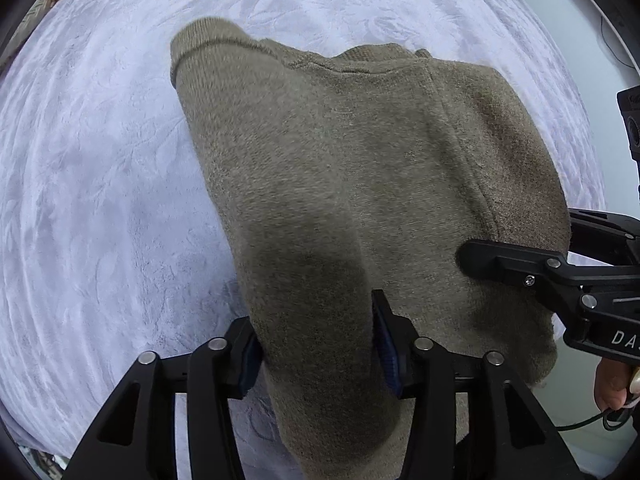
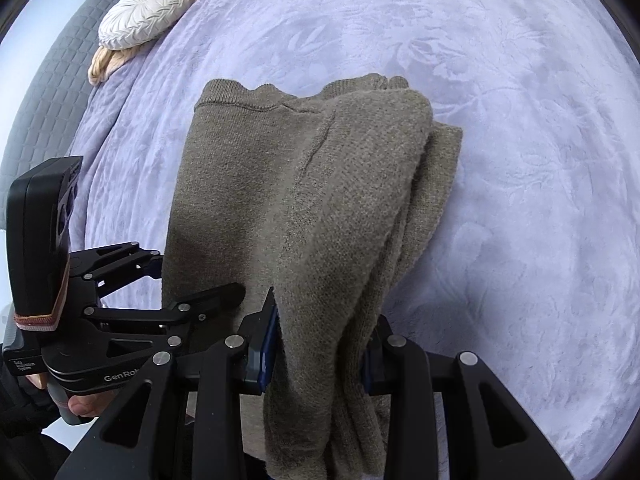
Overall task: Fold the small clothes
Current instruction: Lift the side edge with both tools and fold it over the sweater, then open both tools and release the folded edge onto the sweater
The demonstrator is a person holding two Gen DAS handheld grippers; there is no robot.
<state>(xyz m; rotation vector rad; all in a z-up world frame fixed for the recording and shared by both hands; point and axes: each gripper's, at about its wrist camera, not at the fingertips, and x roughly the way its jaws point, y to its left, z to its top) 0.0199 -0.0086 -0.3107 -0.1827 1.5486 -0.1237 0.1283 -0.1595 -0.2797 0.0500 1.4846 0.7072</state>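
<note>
Olive-brown knit, thick and fuzzy: one small sweater (image 1: 360, 184) hangs between my two grippers above the lavender bedspread (image 1: 92, 184). My left gripper (image 1: 316, 344) is clamped on a bunched near edge of it, cloth filling the space between both blue pads. My right gripper (image 2: 320, 348) is clamped too, on what looks like several stacked layers, so I judge the garment is already doubled at least once. The ribbed hem or cuff end (image 2: 224, 92) lies farthest from me, resting on or just above the bedspread; I cannot tell which.

I take this as the middle of a fold: the near edge is lifted and ready to be carried over. The next move calls for both grippers to travel forward together, level, so the held edge lands squarely on the far edge, then let go without dragging the layers askew.

Counted: one sweater, two grippers, one white pillow (image 2: 140, 16) at the head of the bed, with beige ruffled cloth (image 2: 108, 64) beside it.
</note>
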